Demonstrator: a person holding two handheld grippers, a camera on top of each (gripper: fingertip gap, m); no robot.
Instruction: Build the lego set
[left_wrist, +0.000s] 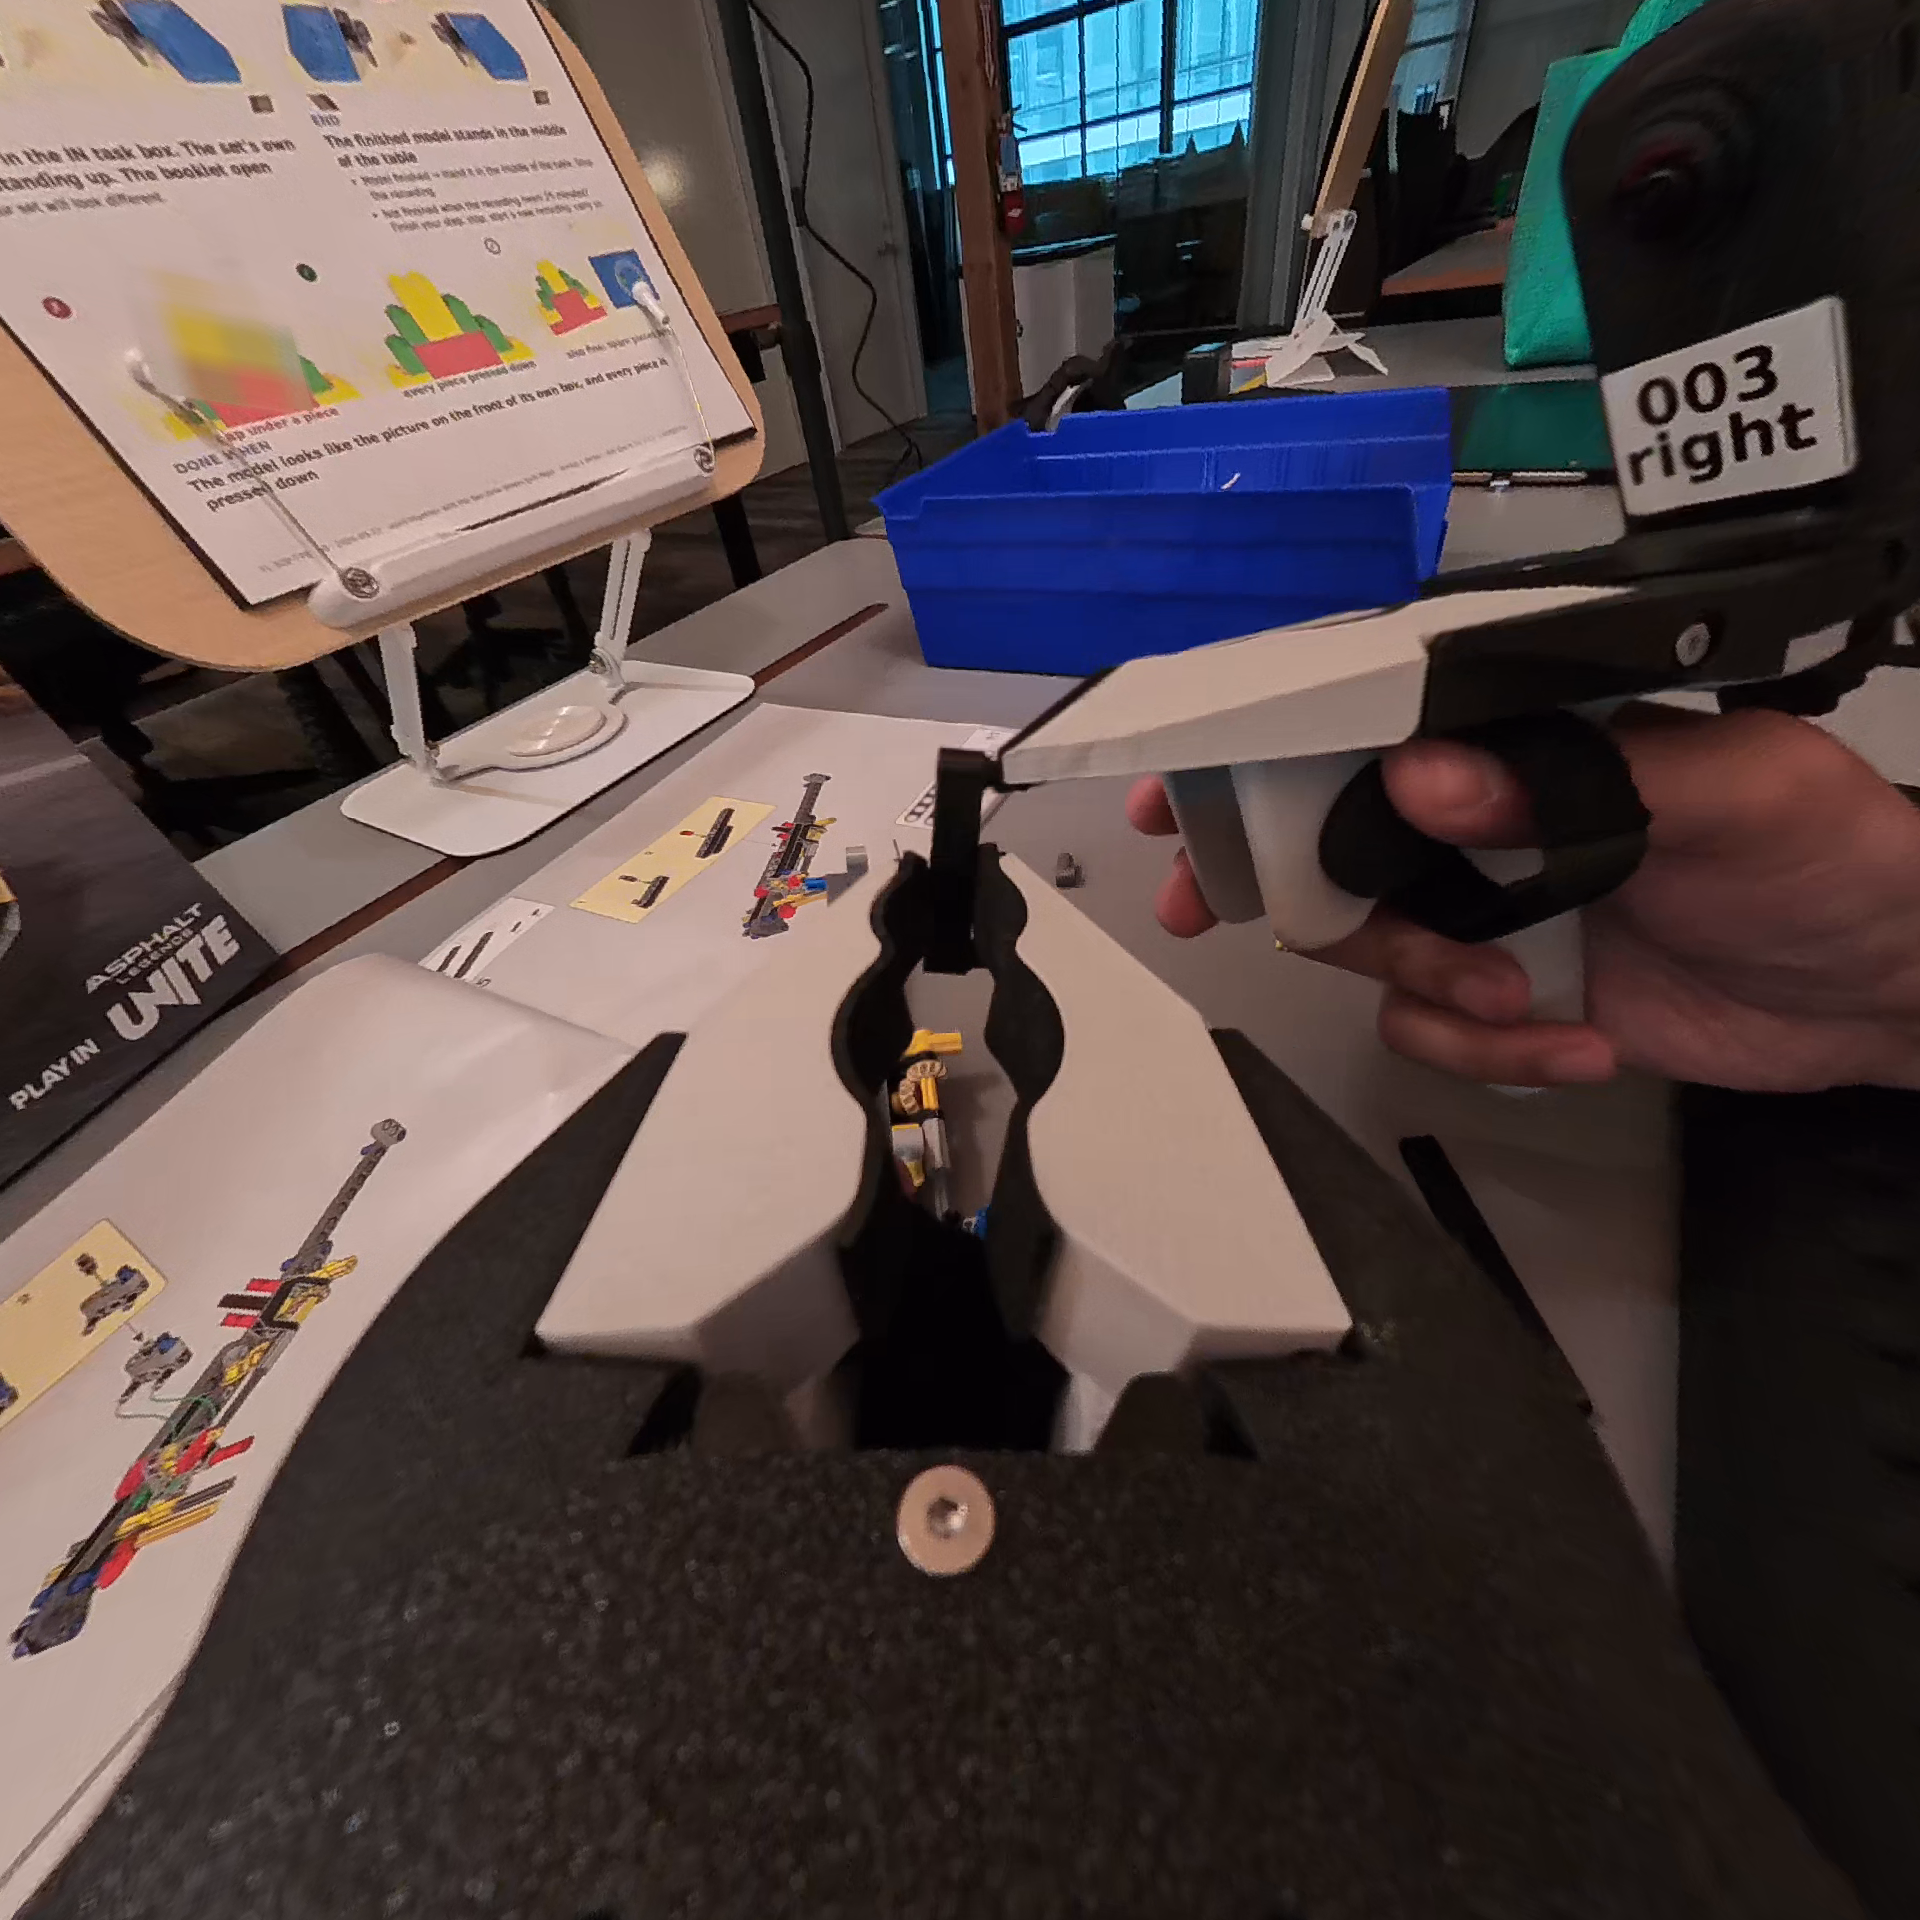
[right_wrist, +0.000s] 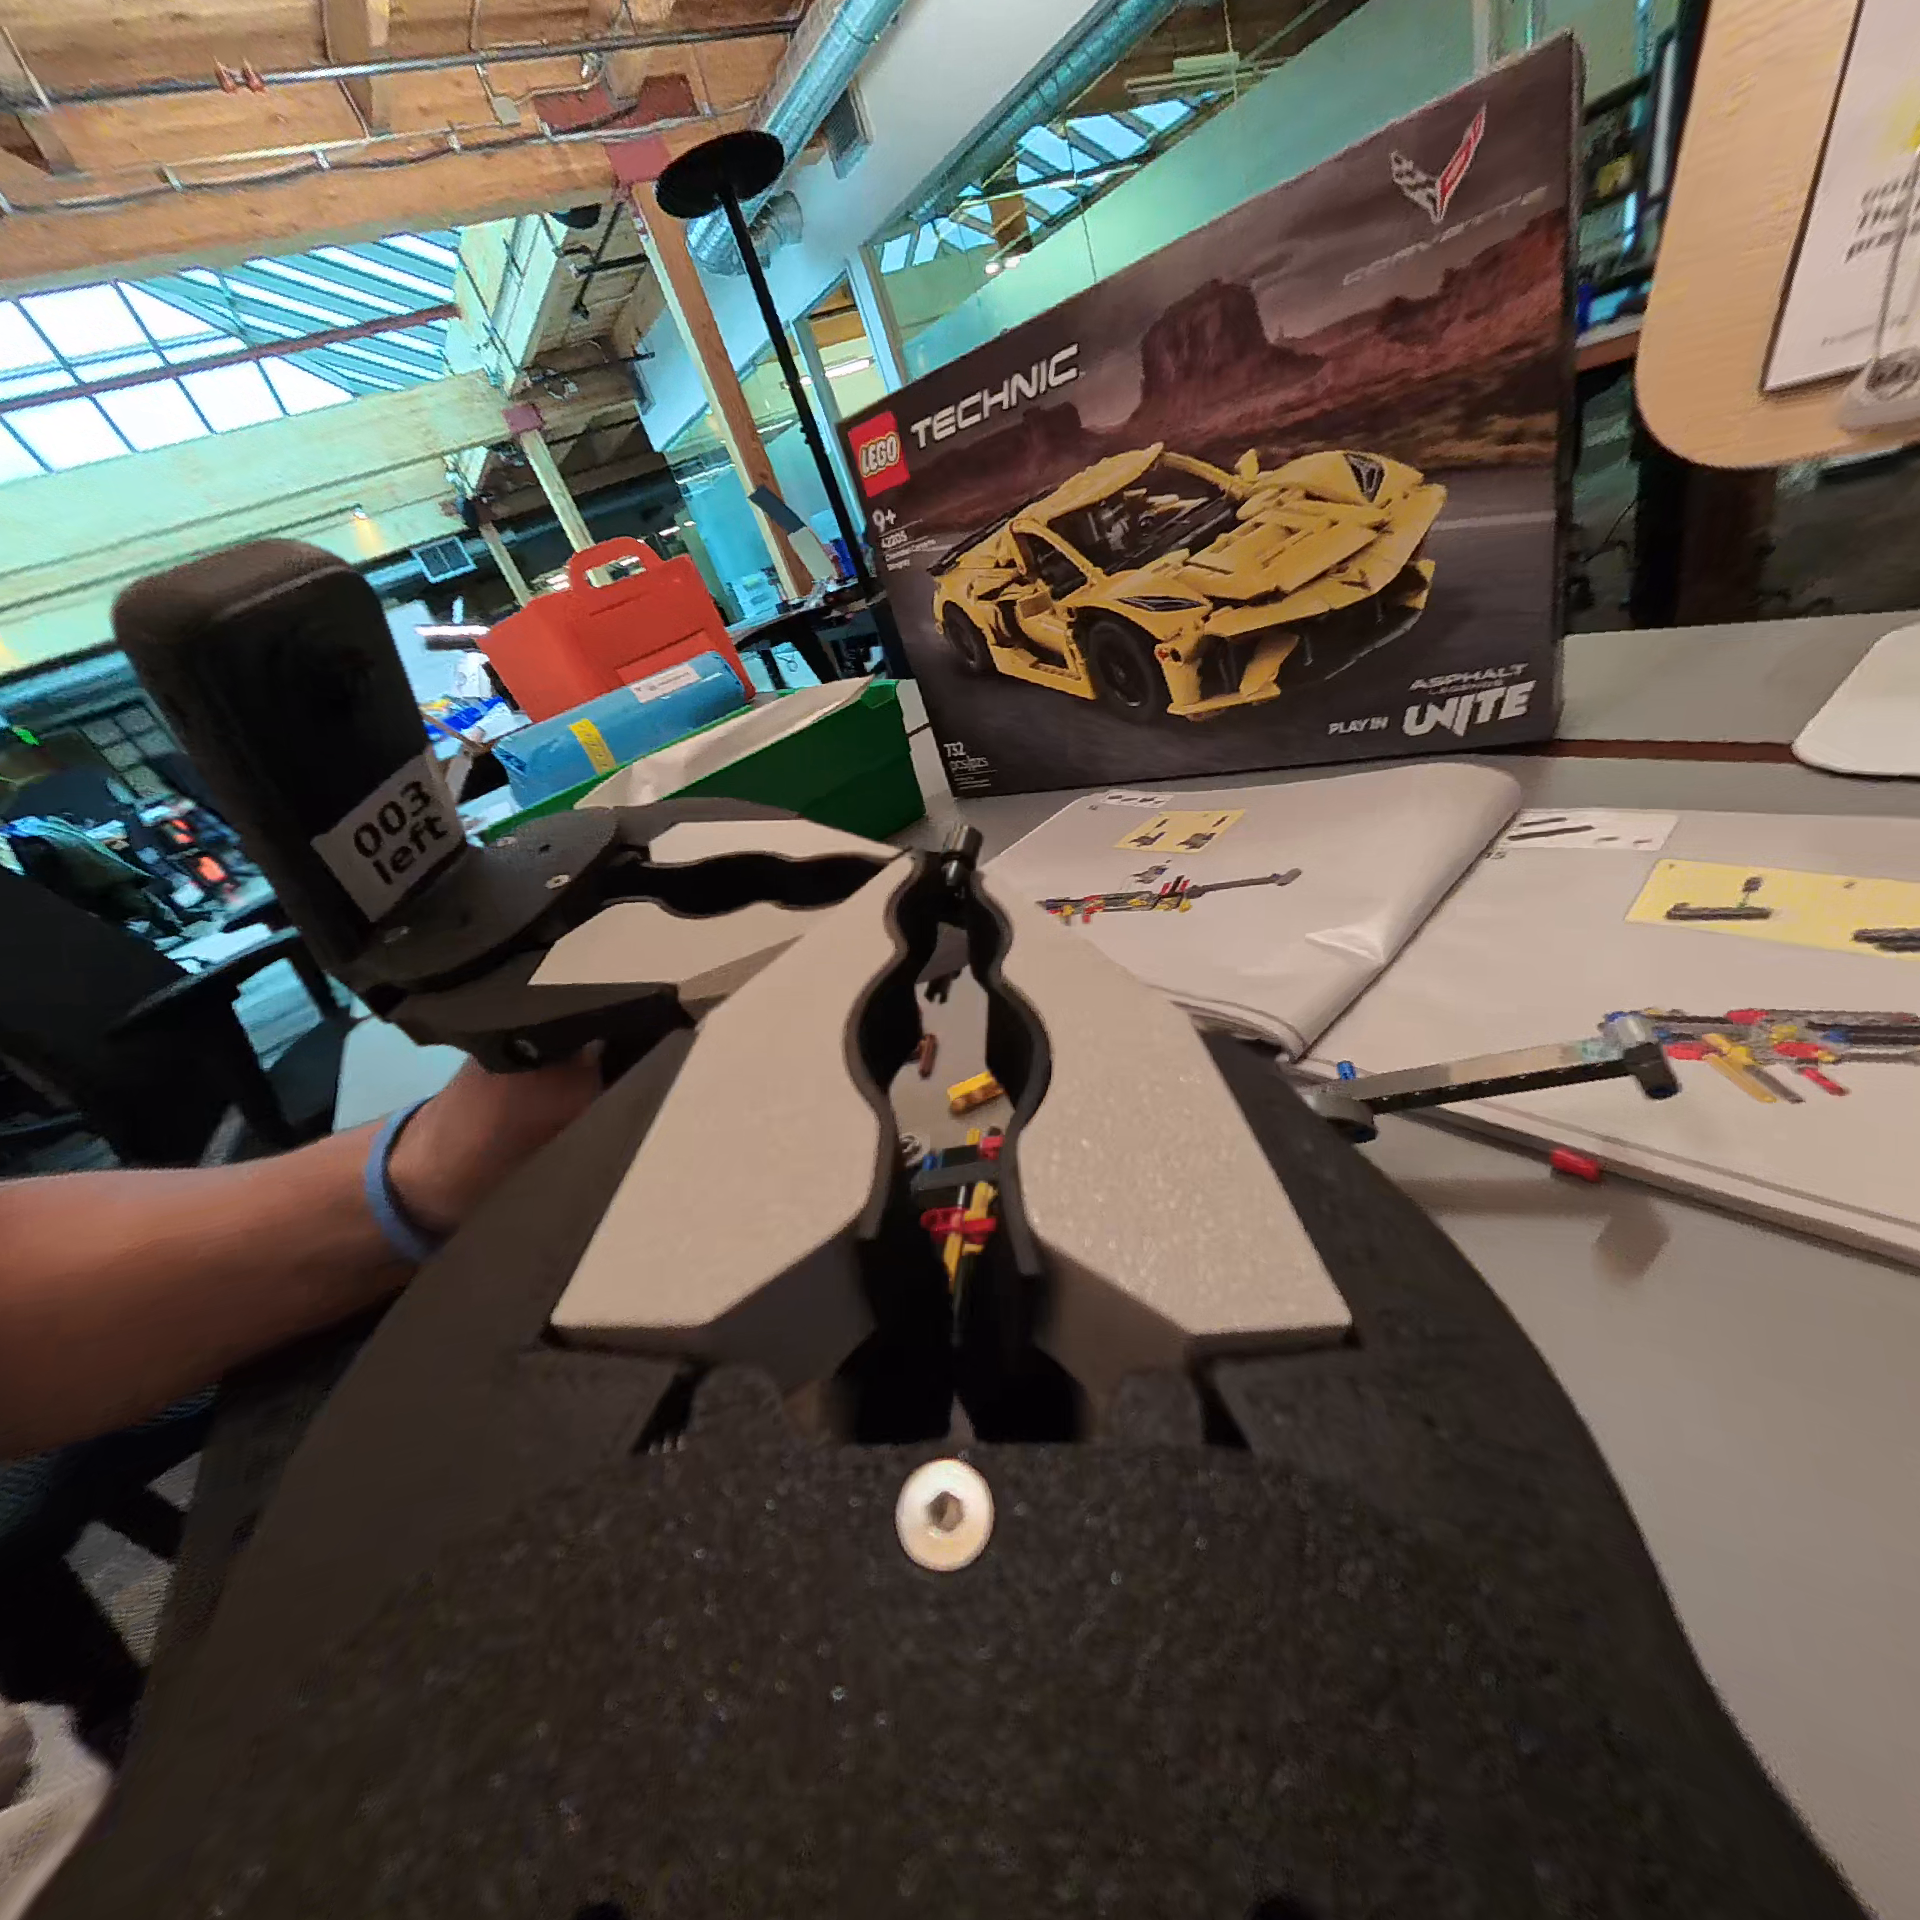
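Observation:
My left gripper (left_wrist: 953, 868) is shut on a slim black lego piece (left_wrist: 951, 831) that stands upright between its tips, above the table. My right gripper (right_wrist: 948, 883) comes in from the right and is shut on the top end of the same black piece (right_wrist: 956, 844); its grey finger (left_wrist: 1226, 696) shows in the left wrist view. The left gripper's fingers (right_wrist: 717, 847) show at the left of the right wrist view. Under the grippers lies a partly built assembly (right_wrist: 961, 1174) of black, red and yellow parts, also seen in the left wrist view (left_wrist: 923, 1091).
The open instruction booklet (right_wrist: 1299, 914) lies on the grey table. A long dark axle part (right_wrist: 1496, 1081) lies across its edge, with a red pin (right_wrist: 1574, 1164) beside it. The set's box (right_wrist: 1226, 468) stands behind. A blue bin (left_wrist: 1164, 530) and a document stand (left_wrist: 343, 312) are at the back. Less than 4 cm separates the two grippers' tips.

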